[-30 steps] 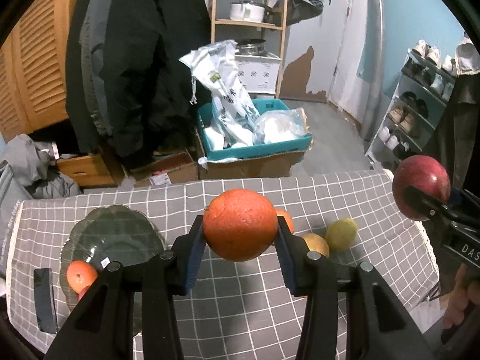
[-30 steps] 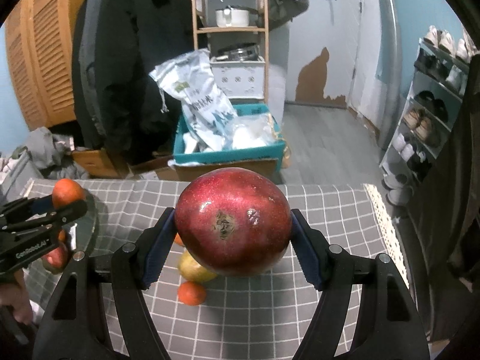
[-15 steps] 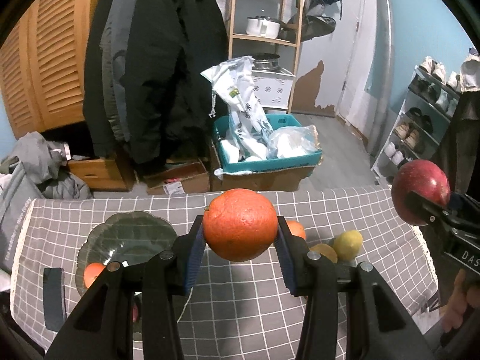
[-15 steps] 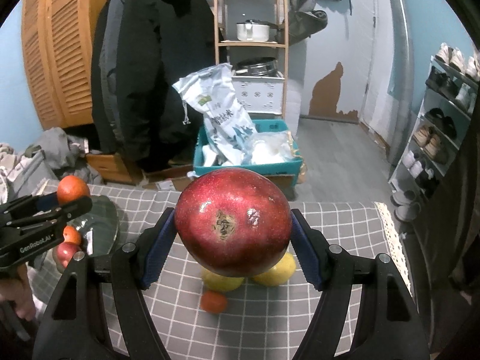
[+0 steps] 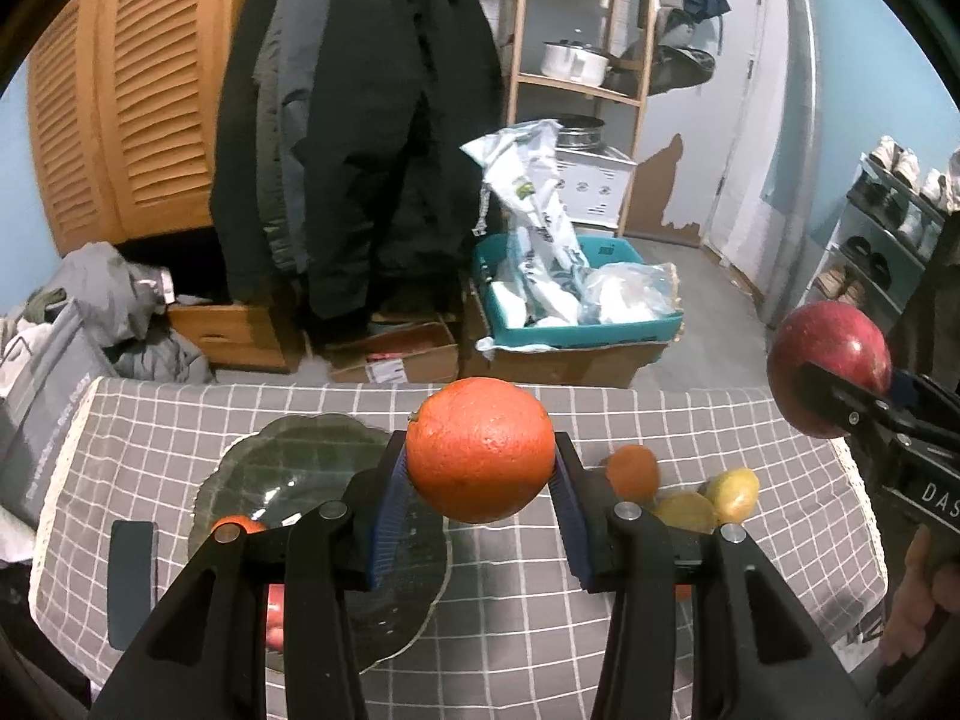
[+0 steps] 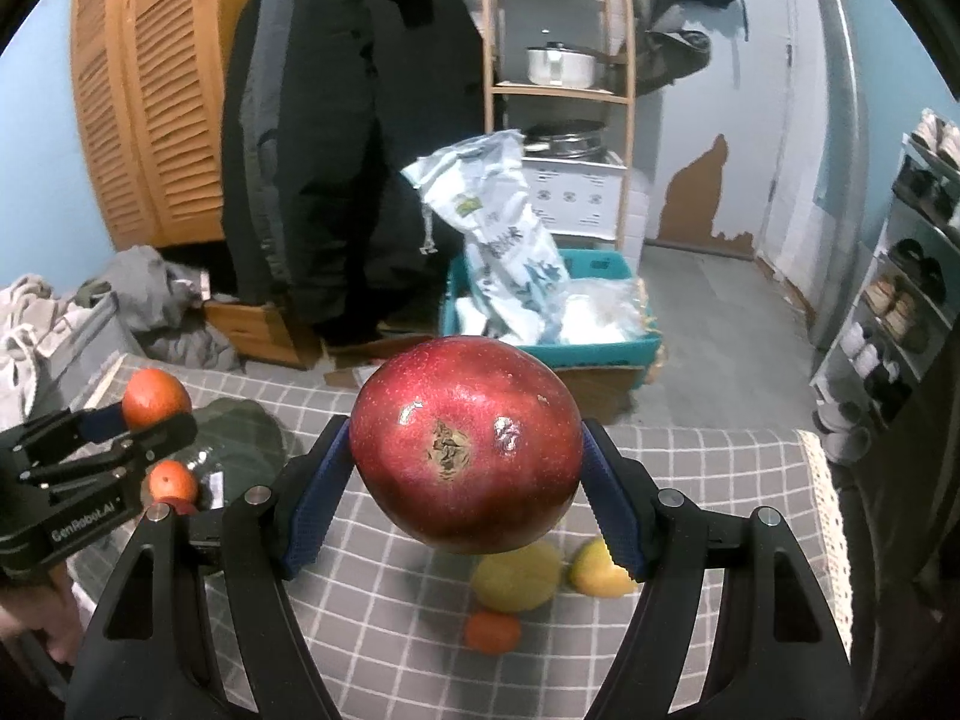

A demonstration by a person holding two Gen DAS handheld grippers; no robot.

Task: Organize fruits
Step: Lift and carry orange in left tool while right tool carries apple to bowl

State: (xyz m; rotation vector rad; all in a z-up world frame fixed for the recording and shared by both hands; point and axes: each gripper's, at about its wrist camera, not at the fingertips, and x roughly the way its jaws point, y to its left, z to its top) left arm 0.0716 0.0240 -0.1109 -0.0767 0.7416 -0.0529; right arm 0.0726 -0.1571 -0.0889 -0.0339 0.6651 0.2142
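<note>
1. Since a second ago both grippers have drawn back and upward from the bench [image 5: 336,420]; its far edge now sits lower in both views, and more of the room behind shows; each grip is unchanged.
2. The left gripper [image 5: 480,474] has its jaws closed onto a large orange [image 5: 480,450], blue pads pressed to its two sides; the fruit hangs above the middle of the grey checked cloth, clear of the surface.
3. The right gripper [image 6: 465,474] has its jaws clamped on a dark red apple [image 6: 465,444], held in the air with its blossom end facing the camera; in the left view it hangs over the bench's right edge.
4. A dark glass plate [image 5: 282,468] lies toward the left side of the bench, near the far edge; a small orange fruit [image 5: 237,523] rests in it, and something red shows beside it, mostly hidden behind the left gripper's frame.
5. Toward the right end lie three loose fruits: a small tangerine [image 5: 632,471], a yellow fruit [image 5: 733,493] and a yellow-orange fruit [image 5: 686,511]; the two yellow ones sit just beside each other, the tangerine near them.
6. A dark flat object [image 5: 131,582] lies by the left edge; I cannot tell what it is.
</note>
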